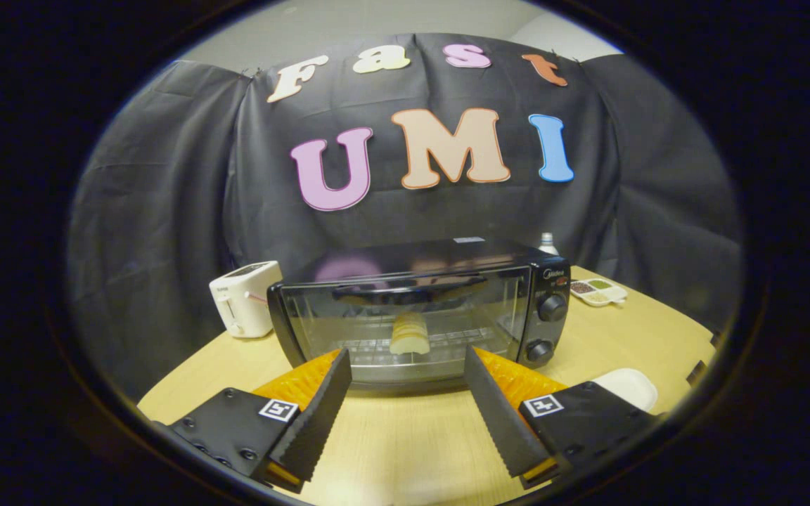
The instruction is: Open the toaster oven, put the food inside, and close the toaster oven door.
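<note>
Gripper (405, 400) fingers spread wide w/ nothing btwn them, over wooden tabletop (405, 436), toaster oven (419, 313) just ahead, door shut, food (407, 334) inside on rack, white toaster (245, 298) beside oven.

On the pale wooden table (405, 450) we see a white pop-up toaster (245, 308) standing toward the left, close to the black cloth wall (166, 211). Toward the right, near the far edge, lies a white divided dish (598, 291) with small portions of something in its sections, and behind it we make out a small bottle top (548, 242). Nearer us, on the right, rests a white plate (626, 386).
</note>
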`<state>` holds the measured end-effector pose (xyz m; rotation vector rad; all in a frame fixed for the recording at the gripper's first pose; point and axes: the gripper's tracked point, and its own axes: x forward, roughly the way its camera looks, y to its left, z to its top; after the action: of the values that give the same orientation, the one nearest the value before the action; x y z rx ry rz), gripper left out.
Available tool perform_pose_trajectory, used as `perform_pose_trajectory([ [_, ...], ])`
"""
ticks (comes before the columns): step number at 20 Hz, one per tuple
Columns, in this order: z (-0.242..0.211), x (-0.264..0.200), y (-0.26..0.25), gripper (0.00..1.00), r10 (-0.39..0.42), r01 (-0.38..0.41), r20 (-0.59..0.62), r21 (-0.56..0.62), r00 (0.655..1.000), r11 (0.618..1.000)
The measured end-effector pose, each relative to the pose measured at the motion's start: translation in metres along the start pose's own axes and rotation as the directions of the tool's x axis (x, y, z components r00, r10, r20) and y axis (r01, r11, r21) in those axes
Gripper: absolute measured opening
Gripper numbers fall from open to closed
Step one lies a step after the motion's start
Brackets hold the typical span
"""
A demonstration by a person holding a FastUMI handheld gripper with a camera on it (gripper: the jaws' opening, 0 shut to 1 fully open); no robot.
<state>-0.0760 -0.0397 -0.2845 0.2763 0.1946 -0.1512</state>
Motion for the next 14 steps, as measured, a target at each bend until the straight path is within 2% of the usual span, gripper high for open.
perform_pose_trajectory([
  [5, 0.034, -0.022, -0.008, 1.00, -0.042, 0.043, 0.044, -0.025, 0.998, 0.999],
  [14, 0.105, -0.072, 0.006, 1.00, -0.004, 0.015, 0.164, -0.067, 0.987, 0.998],
])
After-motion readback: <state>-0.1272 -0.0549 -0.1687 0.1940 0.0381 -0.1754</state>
